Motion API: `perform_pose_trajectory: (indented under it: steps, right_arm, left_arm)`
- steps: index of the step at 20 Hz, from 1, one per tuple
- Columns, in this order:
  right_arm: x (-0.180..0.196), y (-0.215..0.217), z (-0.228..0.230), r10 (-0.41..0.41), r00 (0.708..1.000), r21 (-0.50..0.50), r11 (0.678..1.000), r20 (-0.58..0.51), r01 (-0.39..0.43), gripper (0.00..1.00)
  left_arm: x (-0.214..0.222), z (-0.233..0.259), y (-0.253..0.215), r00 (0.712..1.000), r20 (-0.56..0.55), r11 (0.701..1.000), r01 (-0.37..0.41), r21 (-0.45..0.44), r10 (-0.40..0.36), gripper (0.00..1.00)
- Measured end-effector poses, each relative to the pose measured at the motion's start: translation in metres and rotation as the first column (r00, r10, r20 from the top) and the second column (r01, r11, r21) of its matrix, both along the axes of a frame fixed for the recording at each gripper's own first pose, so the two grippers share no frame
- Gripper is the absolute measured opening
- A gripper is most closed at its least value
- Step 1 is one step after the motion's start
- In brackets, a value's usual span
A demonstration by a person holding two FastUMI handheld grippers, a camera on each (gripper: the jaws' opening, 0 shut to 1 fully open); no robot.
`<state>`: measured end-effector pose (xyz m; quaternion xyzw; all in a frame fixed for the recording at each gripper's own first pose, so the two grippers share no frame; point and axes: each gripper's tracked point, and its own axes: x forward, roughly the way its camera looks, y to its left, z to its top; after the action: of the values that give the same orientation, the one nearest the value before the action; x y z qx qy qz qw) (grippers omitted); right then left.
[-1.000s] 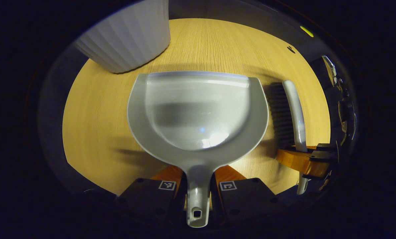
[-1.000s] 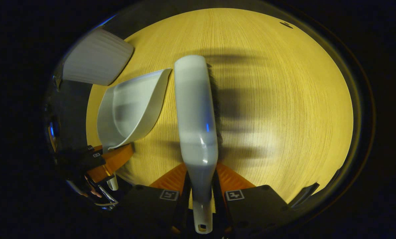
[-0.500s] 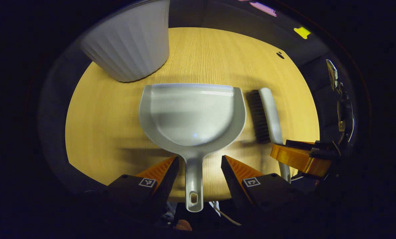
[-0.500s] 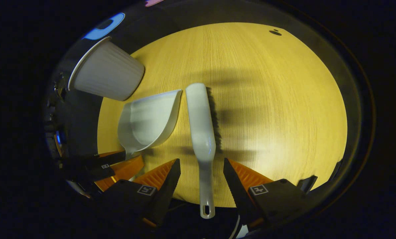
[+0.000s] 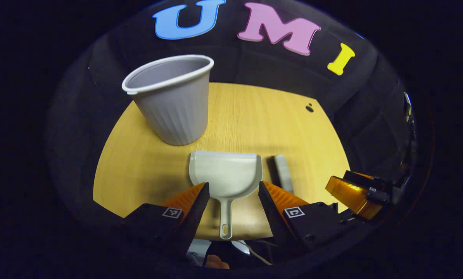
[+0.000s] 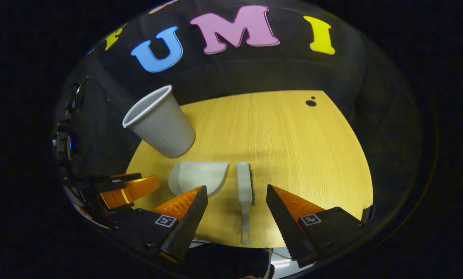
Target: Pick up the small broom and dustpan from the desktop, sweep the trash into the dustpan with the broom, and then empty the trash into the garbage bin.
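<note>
1. The left gripper (image 5: 231,190) is seen with its two orange fingers spread wide apart, nothing being held between them. It is also seen at the left edge of the right gripper view (image 6: 128,190).
2. The right gripper (image 6: 235,193) is likewise seen with its fingers parted and empty; it is also caught at the right edge of the left gripper view (image 5: 357,192).
3. The dustpan (image 5: 225,176) is found lying flat on the desktop, its handle pointed toward the near edge and framed between the left gripper's fingers without being touched by them. In the right gripper view the dustpan (image 6: 196,176) is partly covered by that gripper's left finger.
4. The small broom (image 6: 244,190) is laid just beside the dustpan, on its right, with its handle toward the near edge and its dark bristles turned away from the pan. It is framed between the right gripper's fingers but not gripped. In the left gripper view only its head (image 5: 282,176) can be made out behind a finger.
5. The garbage bin (image 5: 171,100), a pale ribbed tub, is stood upright behind the dustpan, toward the left, near it but apart. Its inside cannot be made out.
6. The desktop (image 6: 301,162) is of light wood, and a small dark mark (image 6: 311,102) is noted near its far right corner.
</note>
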<state>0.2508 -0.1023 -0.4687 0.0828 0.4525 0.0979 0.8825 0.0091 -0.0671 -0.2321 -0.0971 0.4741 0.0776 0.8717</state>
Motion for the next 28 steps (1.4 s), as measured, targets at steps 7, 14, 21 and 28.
perform_pose_trajectory:
  steps: [7,14,21,28]
  right_arm:
    - [0.038,0.032,0.103,0.025,0.900,0.021,0.999,0.434,-0.038,0.98]
    - [0.046,0.031,0.164,0.000,0.744,0.023,1.000,0.669,-0.020,0.98]
    - [0.055,0.042,0.189,0.003,0.681,-0.002,1.000,0.732,-0.001,0.98]
    - [0.057,0.038,0.189,0.000,0.671,-0.023,0.999,0.742,0.026,0.97]
  left_arm:
    - [0.023,0.104,0.014,0.863,0.504,0.991,-0.029,0.130,-0.041,0.77]
    - [0.002,0.165,0.032,0.661,0.747,0.955,-0.173,0.242,-0.069,0.75]
    - [-0.006,0.173,0.035,0.627,0.774,0.949,-0.184,0.255,-0.086,0.75]
    - [-0.003,0.169,0.037,0.616,0.784,0.952,-0.186,0.241,-0.079,0.75]
